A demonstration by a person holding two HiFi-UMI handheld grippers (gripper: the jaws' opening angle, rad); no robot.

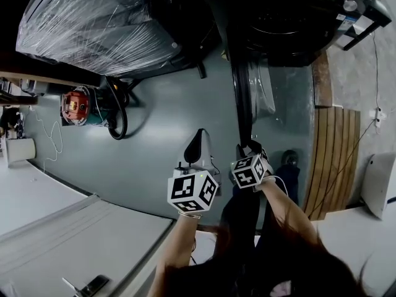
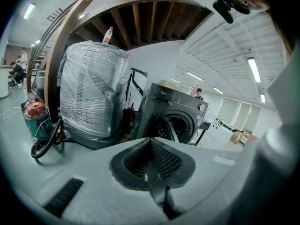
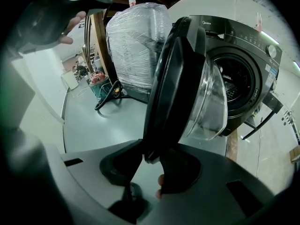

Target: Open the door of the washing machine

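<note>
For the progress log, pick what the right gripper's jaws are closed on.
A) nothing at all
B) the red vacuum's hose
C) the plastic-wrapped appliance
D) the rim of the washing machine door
D: in the right gripper view the right gripper has the dark rim of the door clamped between its jaws, and the door stands swung out from the washing machine.
</note>
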